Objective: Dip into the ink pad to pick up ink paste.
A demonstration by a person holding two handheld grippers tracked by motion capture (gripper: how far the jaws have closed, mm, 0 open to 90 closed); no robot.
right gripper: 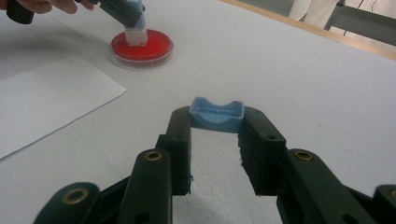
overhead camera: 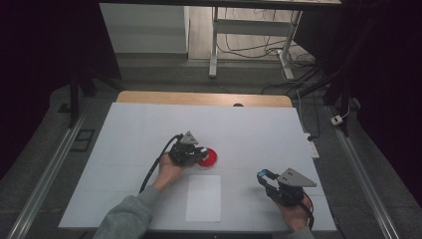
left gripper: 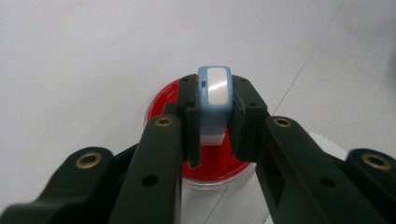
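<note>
Stamp (left gripper: 214, 100) sits clenched in our left gripper (left gripper: 215, 126), its white base pressed on the red dish (left gripper: 163, 100); that close view shows the blue body between the pads. From above, we see the left gripper (overhead camera: 191, 153) covering part of the dish (overhead camera: 209, 157). Our right gripper (right gripper: 215, 140) grasps a blue cap (right gripper: 217, 114) at its tips, well apart from the dish (right gripper: 154, 49). White paper (overhead camera: 204, 197) lies between our hands on the table (overhead camera: 134, 134).

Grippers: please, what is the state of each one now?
Left gripper: closed on the stamp, over the red pad.
Right gripper: closed on the blue cap.
</note>
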